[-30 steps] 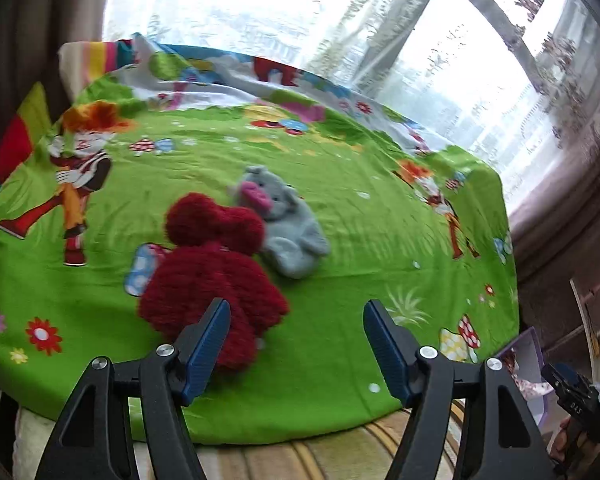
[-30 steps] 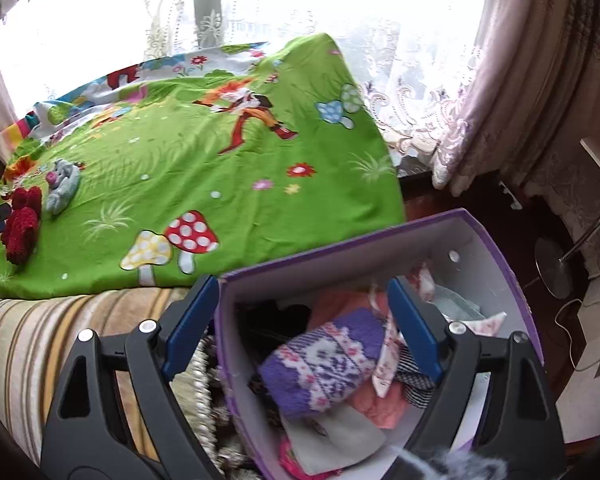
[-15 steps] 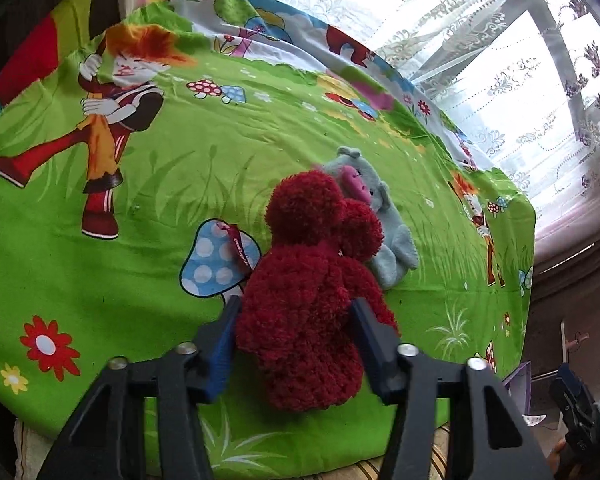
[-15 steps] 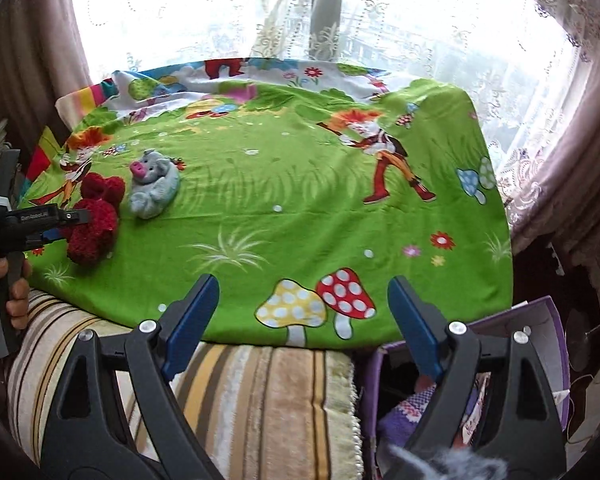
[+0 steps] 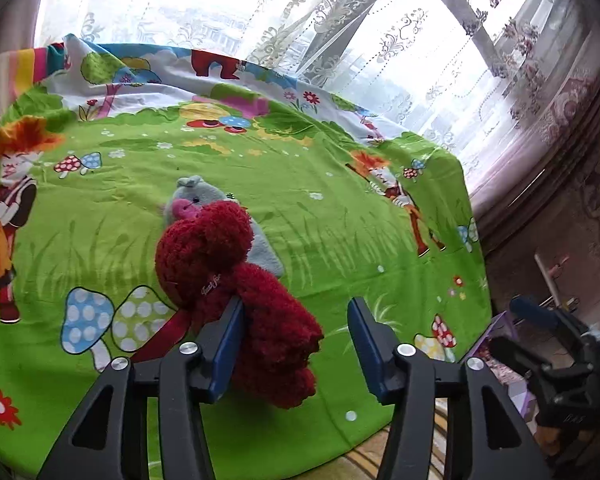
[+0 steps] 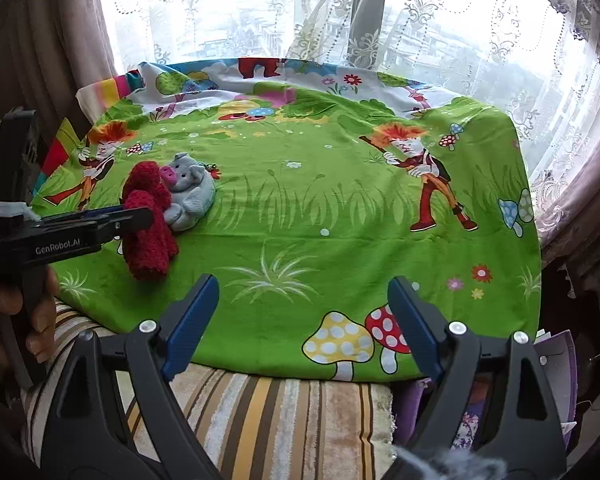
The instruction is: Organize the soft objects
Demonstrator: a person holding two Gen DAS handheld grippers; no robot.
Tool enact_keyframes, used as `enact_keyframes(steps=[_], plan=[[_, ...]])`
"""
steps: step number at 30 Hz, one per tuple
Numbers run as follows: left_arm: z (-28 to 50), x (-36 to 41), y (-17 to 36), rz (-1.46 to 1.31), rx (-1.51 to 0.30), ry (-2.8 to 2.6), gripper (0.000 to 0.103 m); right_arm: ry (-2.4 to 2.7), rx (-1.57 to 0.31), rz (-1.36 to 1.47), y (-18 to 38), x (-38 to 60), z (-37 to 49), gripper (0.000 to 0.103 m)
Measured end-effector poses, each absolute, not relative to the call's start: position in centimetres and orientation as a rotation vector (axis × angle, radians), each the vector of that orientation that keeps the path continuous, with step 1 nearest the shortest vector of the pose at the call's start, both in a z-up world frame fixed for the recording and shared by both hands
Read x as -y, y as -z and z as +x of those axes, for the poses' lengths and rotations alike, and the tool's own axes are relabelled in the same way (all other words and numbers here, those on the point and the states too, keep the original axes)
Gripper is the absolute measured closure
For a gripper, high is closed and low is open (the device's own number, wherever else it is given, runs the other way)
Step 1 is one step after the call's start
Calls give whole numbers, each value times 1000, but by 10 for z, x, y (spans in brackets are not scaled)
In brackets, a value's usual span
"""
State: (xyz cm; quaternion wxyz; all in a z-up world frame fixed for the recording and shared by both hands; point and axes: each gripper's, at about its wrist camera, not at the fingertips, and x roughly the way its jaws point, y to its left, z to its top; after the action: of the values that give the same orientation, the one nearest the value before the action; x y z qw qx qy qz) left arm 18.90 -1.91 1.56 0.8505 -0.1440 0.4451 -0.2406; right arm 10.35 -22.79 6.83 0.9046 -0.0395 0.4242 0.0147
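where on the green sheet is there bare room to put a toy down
The green sheet lies bare across its middle and right, from the grey plush over to the printed mushrooms at the near edge. The left side is crowded: the red fluffy toy leans on the grey plush, with the left gripper around it, jaws just opened.

Daylight pours through the lace curtains [image 6: 440, 32] behind my bed, blowing the window panes [image 5: 204, 8] out to near white in both wrist views. The green cartoon sheet [image 6: 300, 216] is evenly lit, with soft shadows (faintest under the red plush toy [image 5: 236, 280]). Fisheye bending curves the edges, corners fall dark, and focus stays fairly crisp throughout.
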Motion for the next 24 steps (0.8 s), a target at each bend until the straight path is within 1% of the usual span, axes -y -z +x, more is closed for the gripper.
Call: enact_keyframes(steps=[4, 7, 11, 19, 21, 24], plan=[[201, 17, -14, -394, -940, 554, 47, -64, -875, -100, -66, 215, 107, 15], [207, 25, -15, -430, -943, 617, 43, -87, -872, -114, -64, 205, 107, 15], [215, 29, -17, -494, -951, 662, 43, -110, -879, -128, -61, 197, 106, 15], [221, -9, -37, -608, -862, 609, 43, -167, -899, -137, -50, 176, 119, 15], [228, -13, -30, -640, -876, 593, 43, -183, -883, -145, -52, 166, 122, 15], [234, -11, -4, -715, -940, 605, 43, -192, -872, -149, -54, 157, 125, 15]])
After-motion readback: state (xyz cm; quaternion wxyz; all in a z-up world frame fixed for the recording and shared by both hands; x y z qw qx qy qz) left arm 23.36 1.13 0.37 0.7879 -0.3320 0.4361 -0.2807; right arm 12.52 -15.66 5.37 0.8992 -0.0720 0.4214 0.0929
